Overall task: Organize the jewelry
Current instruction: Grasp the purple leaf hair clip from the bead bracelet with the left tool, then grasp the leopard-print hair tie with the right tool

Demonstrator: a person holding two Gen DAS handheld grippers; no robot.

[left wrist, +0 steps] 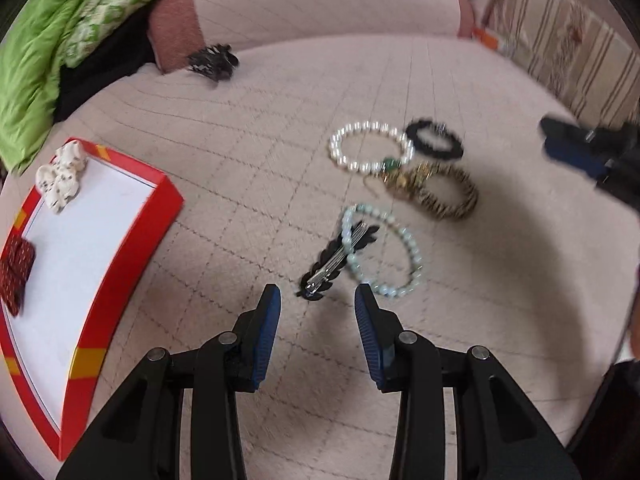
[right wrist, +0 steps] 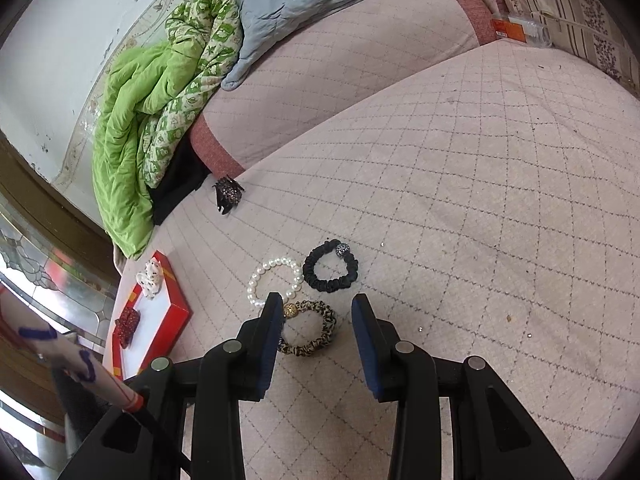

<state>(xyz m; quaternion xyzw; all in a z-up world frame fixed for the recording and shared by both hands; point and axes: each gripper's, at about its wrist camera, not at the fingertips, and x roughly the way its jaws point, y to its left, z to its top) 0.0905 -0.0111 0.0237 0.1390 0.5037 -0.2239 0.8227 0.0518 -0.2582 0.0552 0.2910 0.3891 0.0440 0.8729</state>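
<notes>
Both grippers hang open and empty over jewelry on the bed.

Left wrist view: the left gripper (left wrist: 317, 300) is spread wide just short of a black clip (left wrist: 338, 262) lying across a pale bead bracelet (left wrist: 384, 250); a red tray (left wrist: 120, 280) lies at the bed's left edge. Right wrist view: the right gripper (right wrist: 318, 310), equally wide, hovers over the leopard scrunchie (right wrist: 310, 330), with the pearl bracelet (right wrist: 274, 280) and black scrunchie (right wrist: 330, 266) beyond; clip and pale bracelet don't show here.

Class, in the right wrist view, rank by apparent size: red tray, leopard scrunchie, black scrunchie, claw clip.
1. red tray
2. leopard scrunchie and black scrunchie, too alike to rank
3. claw clip, though farthest away
</notes>
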